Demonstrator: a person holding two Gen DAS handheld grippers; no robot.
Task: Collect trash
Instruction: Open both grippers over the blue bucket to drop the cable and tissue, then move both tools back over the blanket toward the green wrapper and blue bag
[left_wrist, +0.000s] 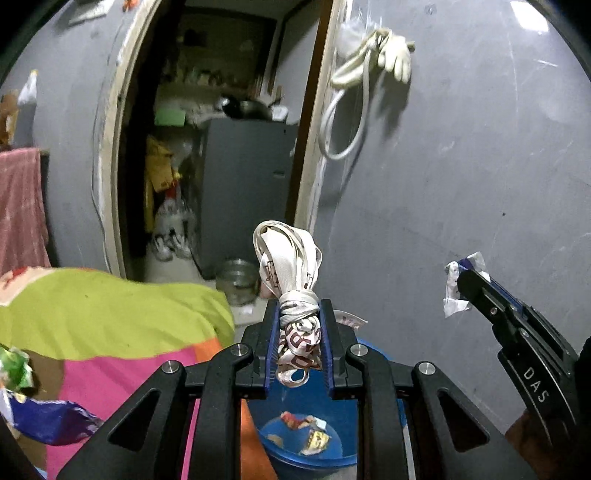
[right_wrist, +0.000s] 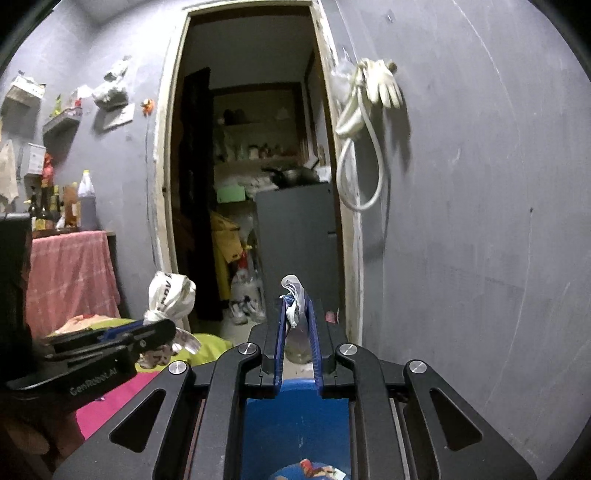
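Note:
My left gripper (left_wrist: 300, 310) is shut on a knotted white plastic bag (left_wrist: 291, 258) with brown print, which sticks up beyond the fingertips. From the right wrist view the same bag (right_wrist: 170, 293) and left gripper (right_wrist: 162, 326) show at the left. My right gripper (right_wrist: 297, 301) is shut on a small crumpled white and blue wrapper (right_wrist: 293, 291); in the left wrist view that wrapper (left_wrist: 456, 286) shows at the right gripper's (left_wrist: 463, 282) tip. A blue bin (left_wrist: 306, 435) with a few wrappers inside stands below both grippers, also the blue bin (right_wrist: 295, 424) under the right one.
A bed with a green, pink and orange cover (left_wrist: 110, 317) lies at the left, with crumpled wrappers (left_wrist: 44, 413) on it. A grey wall (left_wrist: 461, 184) with hanging gloves and a hose (left_wrist: 373, 55) is ahead at right. An open doorway (left_wrist: 221, 147) leads to a cluttered room.

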